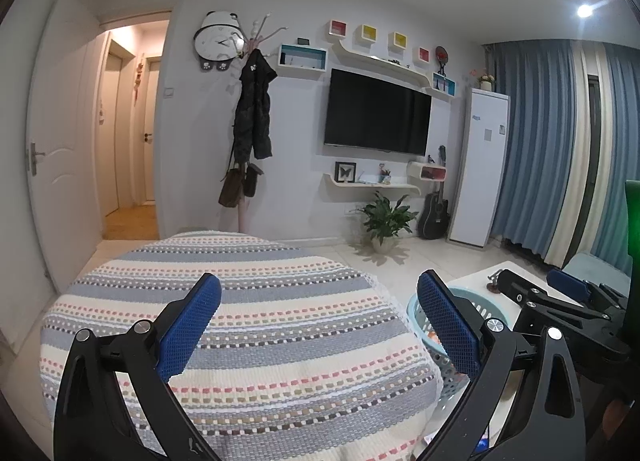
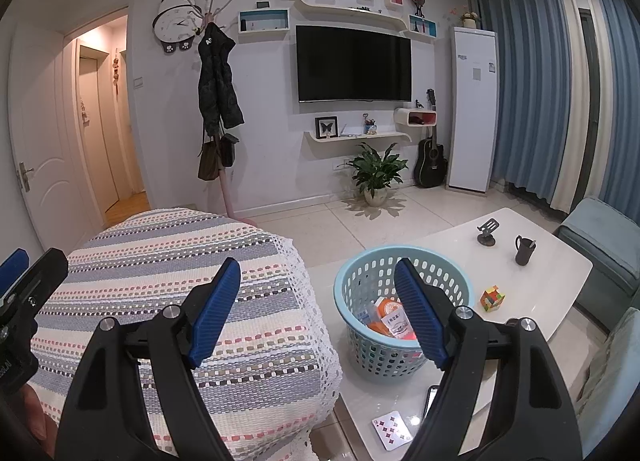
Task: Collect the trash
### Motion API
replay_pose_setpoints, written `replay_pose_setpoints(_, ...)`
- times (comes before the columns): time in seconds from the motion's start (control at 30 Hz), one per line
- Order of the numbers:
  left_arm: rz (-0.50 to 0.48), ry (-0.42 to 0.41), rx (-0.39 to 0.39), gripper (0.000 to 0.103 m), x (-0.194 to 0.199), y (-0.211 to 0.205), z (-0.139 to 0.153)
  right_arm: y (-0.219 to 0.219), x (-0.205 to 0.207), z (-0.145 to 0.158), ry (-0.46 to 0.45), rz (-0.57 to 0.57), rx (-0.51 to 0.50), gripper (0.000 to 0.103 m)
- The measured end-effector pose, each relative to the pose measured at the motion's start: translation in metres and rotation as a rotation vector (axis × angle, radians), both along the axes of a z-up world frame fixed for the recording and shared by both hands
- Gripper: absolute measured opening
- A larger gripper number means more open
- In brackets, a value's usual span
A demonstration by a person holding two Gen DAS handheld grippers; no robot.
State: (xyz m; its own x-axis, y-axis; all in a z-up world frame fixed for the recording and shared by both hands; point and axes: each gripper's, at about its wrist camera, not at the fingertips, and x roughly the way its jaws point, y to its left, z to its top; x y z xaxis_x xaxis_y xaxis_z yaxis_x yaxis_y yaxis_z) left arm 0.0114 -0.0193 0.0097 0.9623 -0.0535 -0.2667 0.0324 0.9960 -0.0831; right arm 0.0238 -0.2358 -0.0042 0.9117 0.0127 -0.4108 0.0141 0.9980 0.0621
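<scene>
Living-room light falls on both claws, the left gripper (image 1: 319, 315) and right gripper (image 2: 318, 307), each spread wide with nothing between its ribbed blue pads, probably free to pick next. Just beyond the right one, a perforated blue basket (image 2: 402, 261) on the glossy white table (image 2: 560, 285) holds orange wrappers (image 2: 386, 315); leftward lies a woven striped cover (image 2: 192, 261).

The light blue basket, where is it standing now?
In the right wrist view, the light blue basket stands on the white table, right of the striped cover and left of the puzzle cube.
</scene>
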Motion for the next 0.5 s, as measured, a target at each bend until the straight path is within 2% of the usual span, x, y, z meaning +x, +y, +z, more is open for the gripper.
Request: replay_pose_setpoints(0.5, 0.000, 0.001, 0.005, 0.096, -0.0005, -0.0012, -0.0008, -0.0013, -0.0009, 0.0002, -0.004, 0.000, -0.009, 0.075)
